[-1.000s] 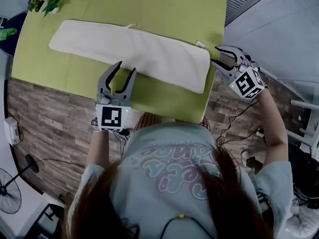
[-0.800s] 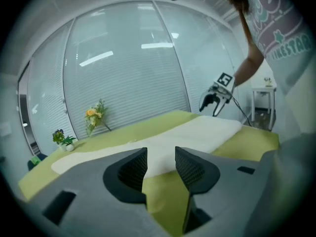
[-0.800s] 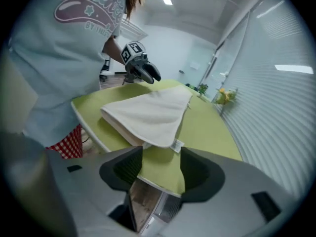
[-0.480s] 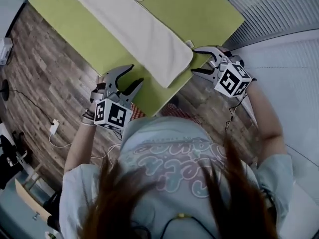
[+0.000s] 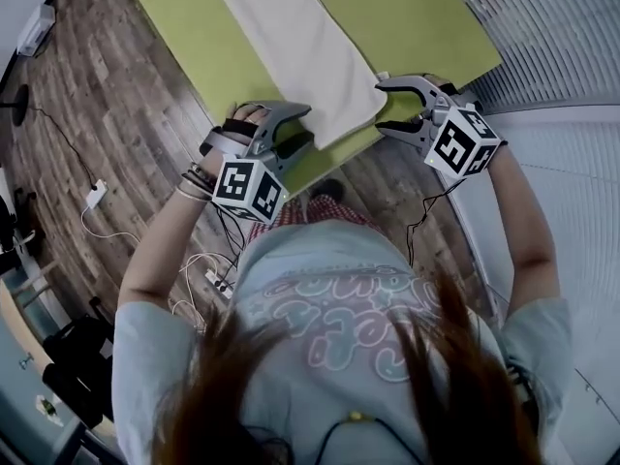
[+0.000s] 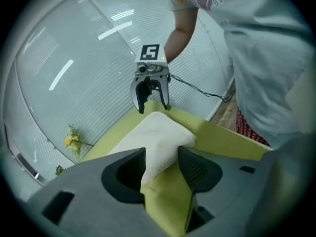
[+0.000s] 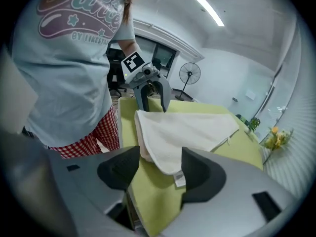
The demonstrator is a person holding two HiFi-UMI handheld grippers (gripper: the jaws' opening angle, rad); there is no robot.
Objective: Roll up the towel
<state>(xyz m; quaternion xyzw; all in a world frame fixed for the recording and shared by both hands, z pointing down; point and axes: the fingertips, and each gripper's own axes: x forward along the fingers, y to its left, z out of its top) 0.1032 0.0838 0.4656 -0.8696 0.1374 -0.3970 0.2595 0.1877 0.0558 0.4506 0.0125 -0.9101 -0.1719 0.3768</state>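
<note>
White towel (image 5: 300, 56) lies flat, unrolled, on a green table (image 5: 417, 17). Left gripper (image 5: 297, 129) and right gripper (image 5: 384, 108), jaws just opened and apart, straddle its near corners; all rolling remains.

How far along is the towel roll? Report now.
Done: nothing; the towel lies flat, unrolled, on the green mat. In hand: left gripper and right gripper, jaws just opened, each frame a near corner without pinching. To do: grip that end and roll the whole length.
</note>
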